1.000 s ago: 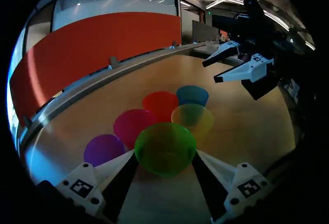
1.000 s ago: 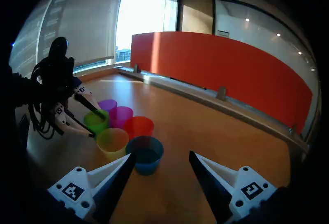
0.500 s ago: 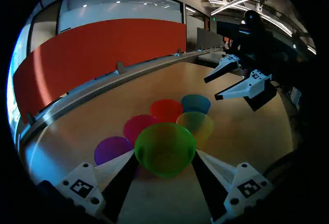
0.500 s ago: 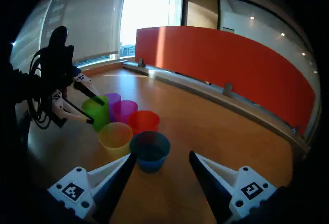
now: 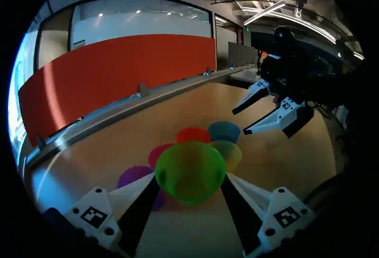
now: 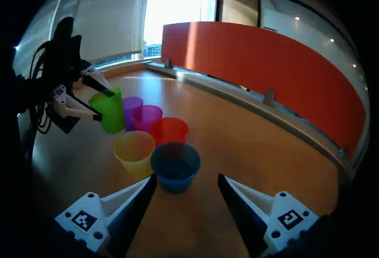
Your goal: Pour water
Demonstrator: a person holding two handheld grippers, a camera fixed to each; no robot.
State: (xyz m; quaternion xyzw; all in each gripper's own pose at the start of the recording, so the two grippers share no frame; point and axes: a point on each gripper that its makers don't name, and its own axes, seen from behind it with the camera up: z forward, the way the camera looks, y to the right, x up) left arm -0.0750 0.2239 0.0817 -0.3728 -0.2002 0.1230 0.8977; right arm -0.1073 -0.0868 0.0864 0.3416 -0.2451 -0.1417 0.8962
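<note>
Leftmost in the right gripper view, well off to the side of the blue translucent plastic cup [image 6: 175,168], the left claw [image 6: 105,106] is clamped on the green translucent plastic cup [image 6: 110,115]. It has a finger pressed on each side of the wall, and I'd say that cup is lifted off the wooden desk [image 6: 246,154]. Can't tell if there's water in it, the tint hides it. Next over toward the blue cup comes the purple translucent plastic cup [image 6: 131,106], farthest back from it, then the pink translucent plastic cup [image 6: 147,116]. After that the yellow translucent plastic cup [image 6: 135,149] sits right against the blue cup's left side, and the red translucent plastic cup [image 6: 169,130] is right behind it. All five look packed close together. Over on the right, the right claw [image 6: 185,178] has its fingers spread apart with nothing gripped, and the blue cup sits just ahead of its tips. My worry is that the green cup looks thin and slick, so a hard squeeze could buckle it and a soft one could let it rotate once it tips. The cluster is so tight that a pour aimed near the blue cup could splash into a neighbour. The green rim could also clip one and topple a few, since they look light. And the spread right claw is close enough to nudge the blue cup if it drifts forward.
</note>
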